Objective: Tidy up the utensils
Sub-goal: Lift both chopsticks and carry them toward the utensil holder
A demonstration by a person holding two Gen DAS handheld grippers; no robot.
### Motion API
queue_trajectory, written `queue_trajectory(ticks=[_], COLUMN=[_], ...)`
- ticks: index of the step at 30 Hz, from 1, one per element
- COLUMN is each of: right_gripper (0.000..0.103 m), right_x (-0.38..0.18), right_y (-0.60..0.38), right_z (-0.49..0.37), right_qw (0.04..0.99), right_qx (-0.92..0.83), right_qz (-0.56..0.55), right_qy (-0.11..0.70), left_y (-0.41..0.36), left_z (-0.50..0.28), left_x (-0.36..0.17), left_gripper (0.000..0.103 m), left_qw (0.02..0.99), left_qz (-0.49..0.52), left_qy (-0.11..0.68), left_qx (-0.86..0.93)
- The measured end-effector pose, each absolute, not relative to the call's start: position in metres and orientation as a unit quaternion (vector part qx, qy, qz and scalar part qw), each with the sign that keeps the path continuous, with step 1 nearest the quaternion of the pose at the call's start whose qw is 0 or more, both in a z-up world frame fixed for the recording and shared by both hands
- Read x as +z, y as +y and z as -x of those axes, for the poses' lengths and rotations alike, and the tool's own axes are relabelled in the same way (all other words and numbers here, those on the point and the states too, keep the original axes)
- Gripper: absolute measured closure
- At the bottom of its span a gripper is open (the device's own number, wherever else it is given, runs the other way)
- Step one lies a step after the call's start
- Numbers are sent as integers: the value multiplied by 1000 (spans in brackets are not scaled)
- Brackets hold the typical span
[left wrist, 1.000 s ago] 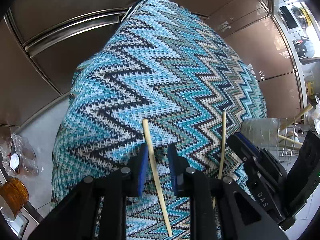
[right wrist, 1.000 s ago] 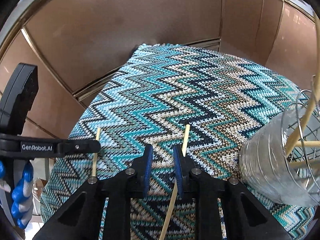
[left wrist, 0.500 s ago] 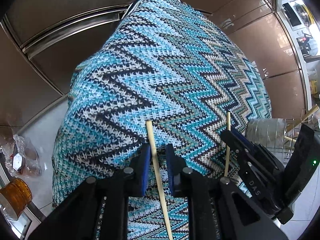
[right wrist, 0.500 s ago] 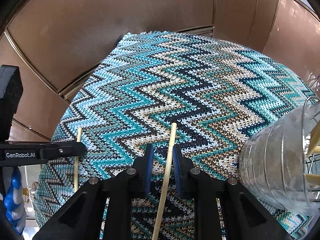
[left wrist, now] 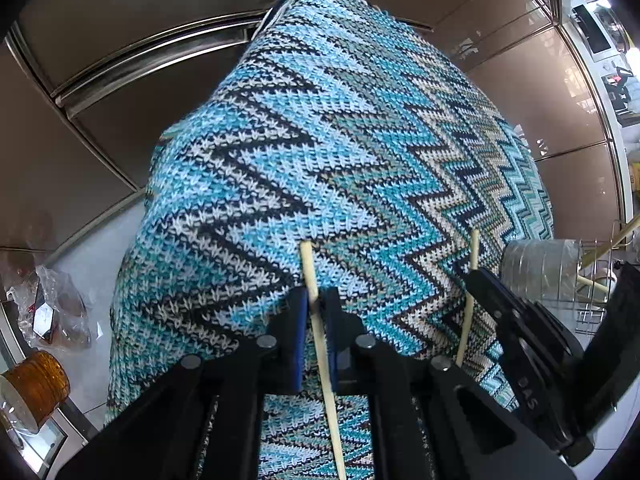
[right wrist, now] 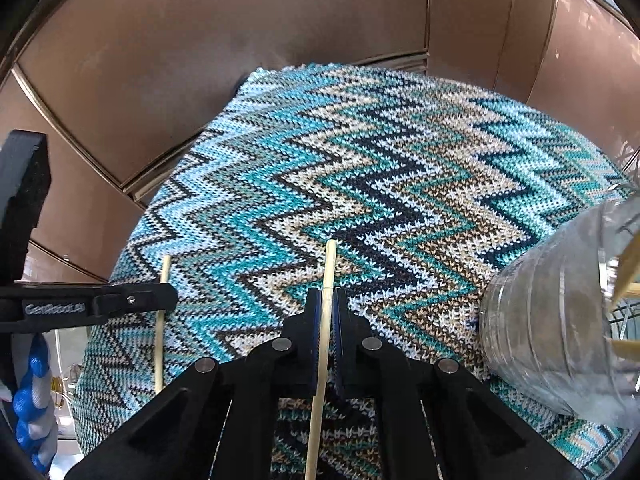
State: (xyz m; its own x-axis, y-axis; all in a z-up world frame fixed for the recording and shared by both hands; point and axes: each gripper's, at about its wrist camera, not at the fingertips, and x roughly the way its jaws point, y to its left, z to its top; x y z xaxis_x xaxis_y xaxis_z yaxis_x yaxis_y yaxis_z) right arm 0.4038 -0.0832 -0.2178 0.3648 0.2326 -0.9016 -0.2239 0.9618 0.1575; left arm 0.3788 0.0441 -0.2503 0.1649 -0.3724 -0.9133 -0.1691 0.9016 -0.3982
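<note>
1. The left gripper (left wrist: 316, 306) points steeply down at the knitted zigzag cloth (left wrist: 340, 152); its jaws have just been closing and now pinch a pale wooden chopstick (left wrist: 320, 332) between the blue pads
2. That chopstick runs up through the jaws, its blunt end standing a little past the fingertips and its lower part passing back towards the camera
3. The right gripper (right wrist: 327, 300) is tilted down in much the same way, just beside the left one; its jaws have likewise just been closing and are pressed onto a second chopstick (right wrist: 322, 344), which lies almost straight along the fingers
4. In the left wrist view the right gripper (left wrist: 472, 276) shows at the right with its chopstick (left wrist: 470, 280) crossing it; in the right wrist view the left gripper (right wrist: 164, 296) shows at the left with its chopstick (right wrist: 161, 332)
5. A blue and white gloved hand (right wrist: 32, 400) sits below the left gripper's body
6. A clear ribbed plastic container (right wrist: 552, 320) lies on the cloth at the right, with a wire rack (left wrist: 592, 276) holding more chopsticks beside it
</note>
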Motion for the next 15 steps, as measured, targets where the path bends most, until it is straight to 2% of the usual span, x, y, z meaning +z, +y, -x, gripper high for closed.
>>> queue_trajectory(ticks=[15], right_gripper=[98], right_x=[-152], right_y=[-79], right_z=[-343], right_qw=[874], right_qx=[160], right_qz=[4], right_qy=[460], left_y=[44], left_z=[-343], left_x=[-198], left_gripper=[98], left_qw=[782], left_qz=[203], left_qy=[584], left_qx=[-76])
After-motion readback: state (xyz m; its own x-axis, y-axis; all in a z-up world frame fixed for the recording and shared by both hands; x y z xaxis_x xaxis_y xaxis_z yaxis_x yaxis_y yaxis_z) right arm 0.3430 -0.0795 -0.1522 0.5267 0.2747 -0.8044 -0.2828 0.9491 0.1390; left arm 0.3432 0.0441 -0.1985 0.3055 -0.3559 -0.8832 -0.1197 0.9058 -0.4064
